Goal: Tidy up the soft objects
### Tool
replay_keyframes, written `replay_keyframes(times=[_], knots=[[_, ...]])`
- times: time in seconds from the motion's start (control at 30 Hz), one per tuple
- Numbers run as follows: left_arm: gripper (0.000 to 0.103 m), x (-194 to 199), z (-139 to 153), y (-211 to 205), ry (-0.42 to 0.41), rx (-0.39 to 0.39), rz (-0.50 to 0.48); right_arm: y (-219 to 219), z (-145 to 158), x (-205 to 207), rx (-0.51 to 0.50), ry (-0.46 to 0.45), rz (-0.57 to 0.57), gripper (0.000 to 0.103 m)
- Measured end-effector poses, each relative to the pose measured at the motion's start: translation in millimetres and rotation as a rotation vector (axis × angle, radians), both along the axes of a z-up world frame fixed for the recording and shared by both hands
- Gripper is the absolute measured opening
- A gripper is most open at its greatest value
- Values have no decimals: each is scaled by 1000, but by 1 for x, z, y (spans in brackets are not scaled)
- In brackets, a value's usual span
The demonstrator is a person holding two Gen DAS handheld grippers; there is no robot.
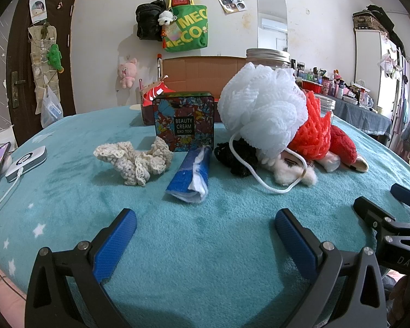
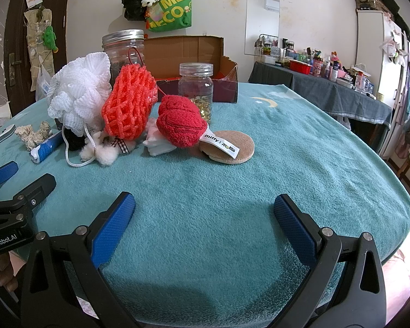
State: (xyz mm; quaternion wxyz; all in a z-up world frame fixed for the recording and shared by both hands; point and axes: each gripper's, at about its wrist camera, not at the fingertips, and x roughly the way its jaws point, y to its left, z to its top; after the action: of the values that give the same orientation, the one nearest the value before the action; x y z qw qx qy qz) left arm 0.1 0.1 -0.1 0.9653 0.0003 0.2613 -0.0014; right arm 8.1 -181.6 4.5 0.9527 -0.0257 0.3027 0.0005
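The left gripper (image 1: 205, 232) is wide open and holds nothing. Its blue fingers (image 1: 114, 243) hang just over the teal blanket (image 1: 205, 259) on the bench. The right gripper (image 2: 204, 218) is wide open too, with nothing in it. It sits just to the right of the left one, and each shows at the edge of the other's view.

The soft things lie in a row at the far side of both grippers. On the left is a cream crochet scrunchie (image 1: 135, 158). Next to it lies a blue and white tissue pack (image 1: 191, 175). Just behind these stands a flowery tin (image 1: 183, 121) that says BEAUTY CREAM. A black scrunchie (image 1: 236, 155) lies to the right of the pack. A big white bath pouf (image 1: 262, 109) leans on top of it, and its white cord (image 1: 270, 183) loops down onto the blanket. An orange mesh pouf (image 2: 128, 104) touches the white one. A fluffy white toy (image 2: 106, 151) lies under them. To the right is a red plush heart (image 2: 180, 123) with a miffy tag, lying partly on a round tan pad (image 2: 232, 145).

Behind them stand a clear jar (image 2: 195, 87) and an open cardboard box (image 2: 183, 52).
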Motion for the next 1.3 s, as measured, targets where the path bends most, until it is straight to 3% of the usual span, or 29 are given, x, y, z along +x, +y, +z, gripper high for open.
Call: replay_keyframes(times=[0.8, 1.07, 1.3], knots=[[103, -1, 2, -2, 8, -19, -20, 1, 2, 1, 6, 14, 2, 103], [103, 0, 34, -5, -52, -34, -83, -10, 29, 6, 60, -18, 32, 103], [103, 24, 64, -9, -58, -63, -153, -23, 56, 34, 95, -35, 65, 103]])
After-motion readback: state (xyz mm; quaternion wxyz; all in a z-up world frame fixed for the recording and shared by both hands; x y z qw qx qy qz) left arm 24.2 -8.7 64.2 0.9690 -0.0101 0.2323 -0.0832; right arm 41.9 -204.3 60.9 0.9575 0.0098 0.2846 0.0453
